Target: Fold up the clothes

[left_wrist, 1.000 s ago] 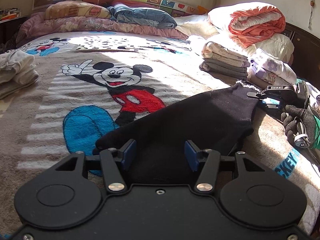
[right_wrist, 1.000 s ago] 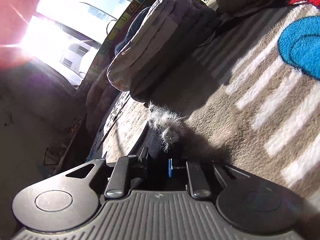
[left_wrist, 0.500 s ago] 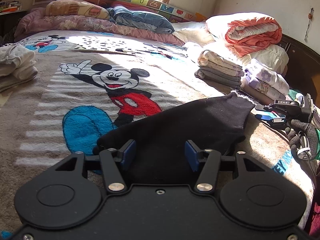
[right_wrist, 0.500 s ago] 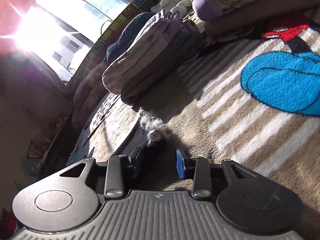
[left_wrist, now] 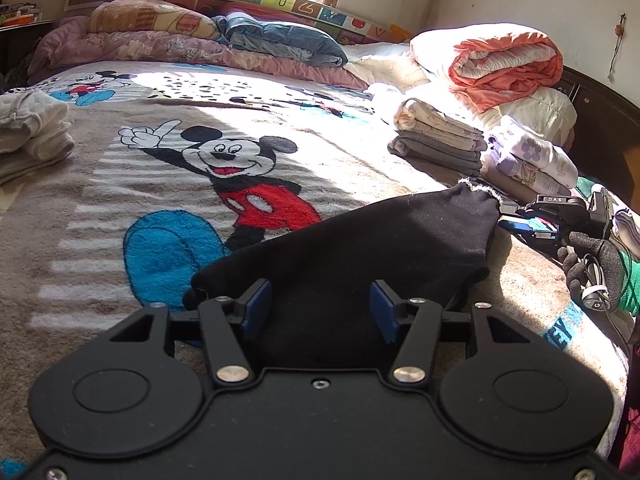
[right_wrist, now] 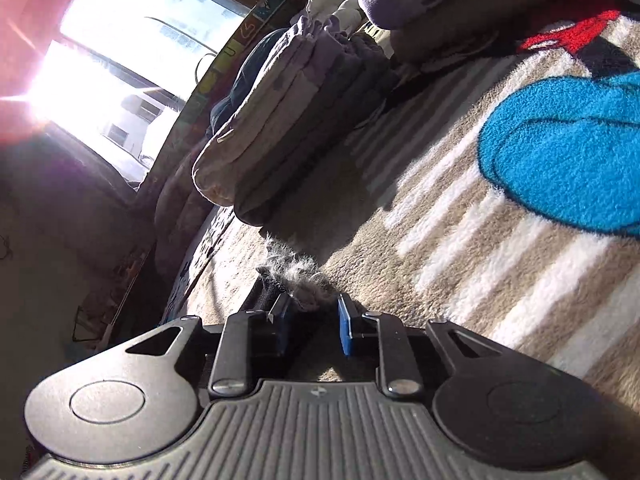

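Presently: black garment (left_wrist: 360,256) on Mickey Mouse blanket (left_wrist: 168,184); left gripper (left_wrist: 320,312) spread wide, holding nothing. Right gripper (right_wrist: 312,328) parted at the fleecy corner (right_wrist: 296,272); seat it fully between your pads (right_wrist: 345,332).

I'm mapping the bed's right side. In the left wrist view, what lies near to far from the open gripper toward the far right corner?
left gripper → black garment → folded grey-and-cream stack → rolled orange quilt

One black garment (left_wrist: 360,252) is laid on one cartoon-mouse blanket (left_wrist: 120,184). Two grippers are seen — the left gripper (left_wrist: 320,308) and the right gripper (right_wrist: 312,320). Two stacks are counted — a beige-grey folded pile (left_wrist: 436,142) and a floral folded pile (left_wrist: 528,160).
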Action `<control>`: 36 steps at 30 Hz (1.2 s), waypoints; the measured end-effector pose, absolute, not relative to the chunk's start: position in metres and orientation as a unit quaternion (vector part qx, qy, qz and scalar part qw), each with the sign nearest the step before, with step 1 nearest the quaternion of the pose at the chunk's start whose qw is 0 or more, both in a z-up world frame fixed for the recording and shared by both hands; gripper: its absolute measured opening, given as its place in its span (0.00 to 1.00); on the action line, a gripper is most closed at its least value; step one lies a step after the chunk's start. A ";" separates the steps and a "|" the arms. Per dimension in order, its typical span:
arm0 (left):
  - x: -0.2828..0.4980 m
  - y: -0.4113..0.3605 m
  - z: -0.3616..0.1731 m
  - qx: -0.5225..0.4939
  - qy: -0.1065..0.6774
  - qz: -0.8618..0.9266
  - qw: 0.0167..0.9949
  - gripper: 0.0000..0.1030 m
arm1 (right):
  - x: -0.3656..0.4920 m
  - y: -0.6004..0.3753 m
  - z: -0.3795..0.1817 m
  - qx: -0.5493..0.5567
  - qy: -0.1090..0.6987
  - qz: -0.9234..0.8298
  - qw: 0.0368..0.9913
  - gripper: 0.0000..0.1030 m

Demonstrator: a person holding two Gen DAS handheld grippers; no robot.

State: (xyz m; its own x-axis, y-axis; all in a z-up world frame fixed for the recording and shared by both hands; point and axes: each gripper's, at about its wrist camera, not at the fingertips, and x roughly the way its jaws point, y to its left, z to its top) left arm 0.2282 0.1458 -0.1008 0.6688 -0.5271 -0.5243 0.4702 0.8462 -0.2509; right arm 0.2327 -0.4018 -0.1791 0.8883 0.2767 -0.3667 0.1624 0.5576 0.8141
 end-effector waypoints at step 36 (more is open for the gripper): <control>0.205 0.197 -0.075 -0.143 0.235 -0.275 0.921 0.54 | 0.249 -0.343 -0.089 0.330 0.209 0.038 0.920 0.15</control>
